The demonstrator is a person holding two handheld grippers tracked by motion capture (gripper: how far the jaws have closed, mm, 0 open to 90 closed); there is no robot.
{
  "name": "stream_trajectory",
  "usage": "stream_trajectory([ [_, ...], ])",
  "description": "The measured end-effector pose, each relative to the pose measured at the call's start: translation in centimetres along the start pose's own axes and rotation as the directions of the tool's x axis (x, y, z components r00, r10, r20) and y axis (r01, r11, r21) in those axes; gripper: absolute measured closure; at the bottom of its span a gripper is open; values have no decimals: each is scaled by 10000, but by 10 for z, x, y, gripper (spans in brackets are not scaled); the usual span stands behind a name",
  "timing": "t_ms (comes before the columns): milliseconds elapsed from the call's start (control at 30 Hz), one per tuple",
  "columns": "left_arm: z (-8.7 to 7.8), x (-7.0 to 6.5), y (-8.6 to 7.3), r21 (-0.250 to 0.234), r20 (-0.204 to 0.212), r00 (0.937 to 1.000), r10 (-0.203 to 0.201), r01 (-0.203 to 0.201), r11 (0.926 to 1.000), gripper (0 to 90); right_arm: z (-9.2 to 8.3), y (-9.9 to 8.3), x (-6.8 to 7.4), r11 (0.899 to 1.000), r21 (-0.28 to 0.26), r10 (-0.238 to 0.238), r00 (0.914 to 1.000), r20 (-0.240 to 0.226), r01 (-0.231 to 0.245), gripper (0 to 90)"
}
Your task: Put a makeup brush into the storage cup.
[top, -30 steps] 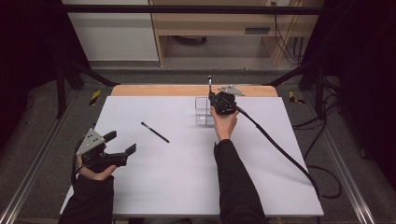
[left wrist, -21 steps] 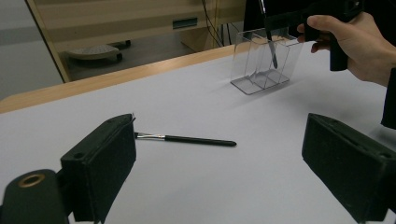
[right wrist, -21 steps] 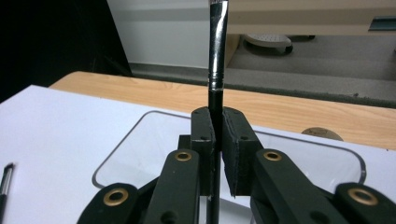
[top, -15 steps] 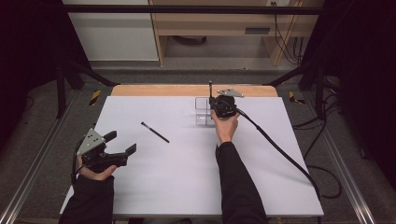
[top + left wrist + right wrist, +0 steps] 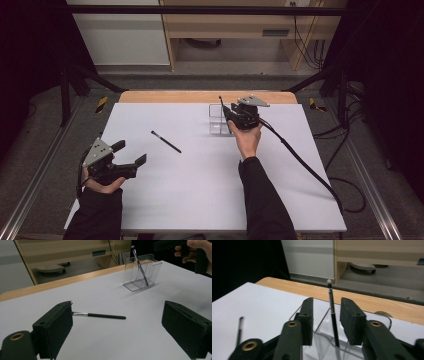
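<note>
Since its jaws have just been opening, the right claw (image 5: 325, 323) straddles a brush (image 5: 332, 315) without pressing it, letting it lean inside the clear holder (image 5: 216, 120) at upper centre. Lower left, the left claw (image 5: 131, 155) waits wide, a second brush (image 5: 98, 315) lying loose on the worktop (image 5: 200, 200).

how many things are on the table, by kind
makeup brushes: 2 (one lying flat, one standing in the holder)
clear holders: 1
total: 3
</note>
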State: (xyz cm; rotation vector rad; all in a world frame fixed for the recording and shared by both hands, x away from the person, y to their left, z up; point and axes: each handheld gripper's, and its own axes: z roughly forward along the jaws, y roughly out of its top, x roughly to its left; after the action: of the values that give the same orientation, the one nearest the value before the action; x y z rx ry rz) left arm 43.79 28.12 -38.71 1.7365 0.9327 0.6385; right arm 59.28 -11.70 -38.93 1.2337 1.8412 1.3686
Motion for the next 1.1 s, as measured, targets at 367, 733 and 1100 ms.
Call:
stream_trajectory([
  [367, -2, 1, 0, -40, -94, 10000, -17, 16, 10000, 95, -38, 6, 7, 9993, -44, -382, 9940, -1024, 380, 434],
  [733, -1, 0, 0, 60, -126, 9999, 91, -90, 9999, 95, -64, 0, 6, 9959, -389, -866, 9866, -1382, 820, 289],
  [1100, 0, -1, -1, 61, -126, 9999, 67, -66, 10000, 95, -97, -9, 0, 9958, -515, -846, 9766, -1977, 758, 161],
])
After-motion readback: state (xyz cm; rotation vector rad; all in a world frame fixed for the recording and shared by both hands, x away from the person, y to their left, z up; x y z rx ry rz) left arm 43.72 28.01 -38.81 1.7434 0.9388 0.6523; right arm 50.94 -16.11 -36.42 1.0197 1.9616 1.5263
